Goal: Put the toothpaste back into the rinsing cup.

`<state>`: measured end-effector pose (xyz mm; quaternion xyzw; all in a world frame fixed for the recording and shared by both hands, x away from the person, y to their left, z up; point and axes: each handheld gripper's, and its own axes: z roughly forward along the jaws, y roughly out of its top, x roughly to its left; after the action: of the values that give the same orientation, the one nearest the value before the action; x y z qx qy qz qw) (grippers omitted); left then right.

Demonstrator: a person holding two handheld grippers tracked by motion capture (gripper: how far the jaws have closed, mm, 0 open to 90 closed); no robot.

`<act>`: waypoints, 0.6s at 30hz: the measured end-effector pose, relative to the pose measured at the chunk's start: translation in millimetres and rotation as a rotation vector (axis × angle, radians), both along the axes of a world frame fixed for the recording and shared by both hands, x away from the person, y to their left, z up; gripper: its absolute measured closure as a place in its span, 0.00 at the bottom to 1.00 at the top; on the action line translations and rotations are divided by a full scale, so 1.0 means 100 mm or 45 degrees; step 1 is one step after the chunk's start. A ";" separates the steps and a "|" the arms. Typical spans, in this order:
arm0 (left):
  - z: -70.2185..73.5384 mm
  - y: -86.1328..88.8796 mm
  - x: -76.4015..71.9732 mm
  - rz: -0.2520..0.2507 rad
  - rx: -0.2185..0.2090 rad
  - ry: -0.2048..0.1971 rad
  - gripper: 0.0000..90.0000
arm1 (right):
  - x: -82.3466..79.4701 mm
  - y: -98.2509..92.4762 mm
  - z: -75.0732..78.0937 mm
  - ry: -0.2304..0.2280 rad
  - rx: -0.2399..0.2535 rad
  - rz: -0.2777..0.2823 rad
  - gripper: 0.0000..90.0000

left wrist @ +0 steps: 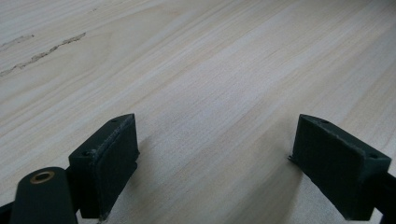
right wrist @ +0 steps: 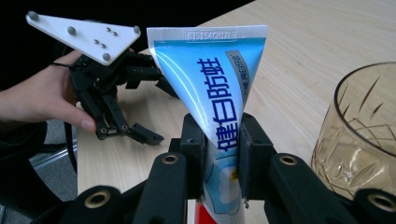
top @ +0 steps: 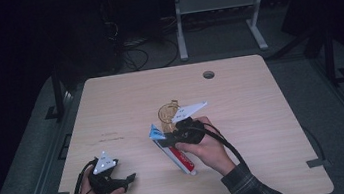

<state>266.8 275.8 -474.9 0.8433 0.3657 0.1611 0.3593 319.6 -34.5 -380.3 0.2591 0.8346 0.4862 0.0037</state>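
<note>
Overhead, a pale wooden table (top: 263, 115) with a round cable hole (top: 208, 75) near its far edge stands in a dark room, with a grey desk frame (top: 219, 15) and loose cables (top: 137, 56) on the floor behind. At centre frame the right gripper (top: 165, 140) clamps a toothpaste tube (top: 178, 156) beside an amber glass (top: 168, 113). At lower left the left gripper (top: 129, 177) rests low on the wood.

Along the left gripper (left wrist: 215, 158), its jaws stand wide apart over bare, grained tabletop (left wrist: 210, 70), a scuff mark at upper left.

Along the right gripper (right wrist: 223, 154), the jaws pinch the blue and white toothpaste tube (right wrist: 215, 79), which rises to upper centre. The amber glass (right wrist: 364, 140) sits at the right edge, with the other gripper (right wrist: 107, 93) at left near the table's edge.
</note>
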 end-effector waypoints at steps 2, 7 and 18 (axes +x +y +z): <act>0.00 0.00 0.00 0.000 0.000 0.001 0.15 | 0.00 -0.01 0.03 -0.007 0.011 0.003 0.83; 0.00 0.00 0.00 -0.002 0.003 0.002 0.14 | -0.01 -0.03 0.10 -0.023 0.030 -0.003 0.83; 0.00 0.00 0.00 -0.002 -0.002 0.003 0.14 | 0.05 -0.09 0.30 -0.065 0.068 -0.029 0.83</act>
<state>266.8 275.9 -474.8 0.8435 0.3656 0.1595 0.3596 324.7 -43.1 -350.2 0.2561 0.8178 0.5148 0.0236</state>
